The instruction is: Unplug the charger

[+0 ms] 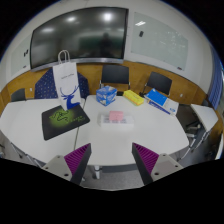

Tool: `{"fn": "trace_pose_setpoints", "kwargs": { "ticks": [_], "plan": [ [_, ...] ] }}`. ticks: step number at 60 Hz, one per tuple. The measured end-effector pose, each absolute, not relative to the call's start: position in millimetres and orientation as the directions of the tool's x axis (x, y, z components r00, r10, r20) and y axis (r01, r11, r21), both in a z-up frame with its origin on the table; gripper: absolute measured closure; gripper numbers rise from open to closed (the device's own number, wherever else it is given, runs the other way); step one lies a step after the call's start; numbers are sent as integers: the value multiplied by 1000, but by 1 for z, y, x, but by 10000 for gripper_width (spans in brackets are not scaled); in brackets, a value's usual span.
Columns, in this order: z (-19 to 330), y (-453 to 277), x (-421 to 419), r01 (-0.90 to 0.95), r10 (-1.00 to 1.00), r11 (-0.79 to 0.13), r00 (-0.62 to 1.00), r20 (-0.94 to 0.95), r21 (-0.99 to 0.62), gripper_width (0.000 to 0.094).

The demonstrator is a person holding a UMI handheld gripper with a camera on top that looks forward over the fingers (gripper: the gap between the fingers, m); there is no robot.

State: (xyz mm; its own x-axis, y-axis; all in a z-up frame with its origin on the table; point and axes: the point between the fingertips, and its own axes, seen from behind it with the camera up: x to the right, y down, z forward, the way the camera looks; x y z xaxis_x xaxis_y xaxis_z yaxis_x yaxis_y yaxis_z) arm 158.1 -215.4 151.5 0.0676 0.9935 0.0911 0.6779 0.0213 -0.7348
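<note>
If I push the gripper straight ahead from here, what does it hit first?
Probably the pink item on the white table. It lies beyond the open gripper, roughly centred between its fingers, with bare tabletop before it. Depth and height are unclear, so it might pass above it.

Bag behind mat, table left; tissue box centre; possibly books right.

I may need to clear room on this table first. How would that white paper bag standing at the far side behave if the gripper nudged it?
The white paper bag stands tall and upright, so it would probably tip rather than slide. It looks thin-walled, likely light and crushable. The gripper is open, well short of it.
</note>
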Motion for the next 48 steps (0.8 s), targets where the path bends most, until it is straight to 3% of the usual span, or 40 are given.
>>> {"fn": "trace_pose_setpoints", "kwargs": {
  "ticks": [9,23,48],
  "plan": [
    [128,-199,127,614,995,-22,88,42,-789,77],
    [84,-184,75,546,998,11,39,39,-838,81],
    [47,-173,-42,443,999,-39,34,-26,-896,71]
  ]
}}
